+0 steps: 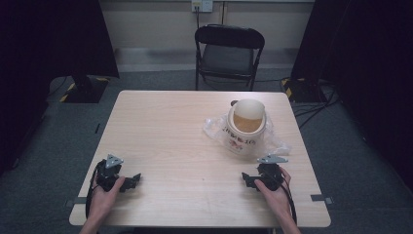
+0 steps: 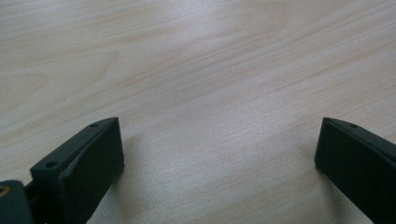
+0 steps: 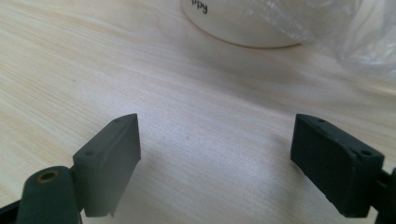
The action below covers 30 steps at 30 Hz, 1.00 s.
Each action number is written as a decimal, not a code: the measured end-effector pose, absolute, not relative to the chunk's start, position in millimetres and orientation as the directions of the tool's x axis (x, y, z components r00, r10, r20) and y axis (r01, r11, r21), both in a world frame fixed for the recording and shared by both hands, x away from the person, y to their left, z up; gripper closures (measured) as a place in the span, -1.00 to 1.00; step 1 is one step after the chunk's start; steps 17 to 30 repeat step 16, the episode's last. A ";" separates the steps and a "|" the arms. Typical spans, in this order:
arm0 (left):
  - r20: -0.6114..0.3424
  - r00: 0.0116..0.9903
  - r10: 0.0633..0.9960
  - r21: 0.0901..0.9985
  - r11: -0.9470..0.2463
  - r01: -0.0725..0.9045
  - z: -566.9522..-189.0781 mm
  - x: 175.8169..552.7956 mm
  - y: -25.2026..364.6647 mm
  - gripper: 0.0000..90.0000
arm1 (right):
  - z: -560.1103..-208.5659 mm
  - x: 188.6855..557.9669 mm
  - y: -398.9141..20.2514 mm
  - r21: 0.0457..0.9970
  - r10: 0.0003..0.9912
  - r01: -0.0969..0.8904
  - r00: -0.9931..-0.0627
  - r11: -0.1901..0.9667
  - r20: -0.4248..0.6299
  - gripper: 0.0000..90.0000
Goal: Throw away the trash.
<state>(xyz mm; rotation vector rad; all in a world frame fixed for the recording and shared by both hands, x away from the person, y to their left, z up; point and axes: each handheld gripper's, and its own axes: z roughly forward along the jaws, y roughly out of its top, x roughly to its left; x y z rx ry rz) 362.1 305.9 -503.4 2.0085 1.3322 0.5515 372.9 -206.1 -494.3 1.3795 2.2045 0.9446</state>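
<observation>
White tub (image 1: pixel 246 126), partial lettering "ppy", red print

Bucket (image 1: pixel 246 127) on bag (image 1: pixel 277 142) — table (image 1: pixel 165 126) right; chair (image 1: pixel 229 51) behind.

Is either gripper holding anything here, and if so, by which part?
Nothing is held. The left gripper and the right gripper both have their jaws spread wide over bare table. The cup stands untouched on its plastic bag.

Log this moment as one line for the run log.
left gripper: open, resting on table | right gripper: open, near pot | pot: upright, on plastic bag, untouched
</observation>
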 end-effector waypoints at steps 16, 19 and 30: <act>-0.014 0.396 0.918 0.718 -0.267 0.643 -503.5 362.5 306.0 -1.00 | -500.1 372.3 -203.2 0.733 0.888 0.603 -0.459 0.316 -0.005 -0.72; -0.014 0.396 0.918 0.718 -0.267 0.643 -503.5 362.5 306.0 -1.00 | -500.1 372.3 -203.2 0.733 0.888 0.603 -0.459 0.316 -0.005 -0.72; -0.014 0.396 0.918 0.718 -0.267 0.643 -503.5 362.5 306.0 -1.00 | -500.1 372.3 -203.2 0.733 0.888 0.603 -0.459 0.316 -0.005 -0.72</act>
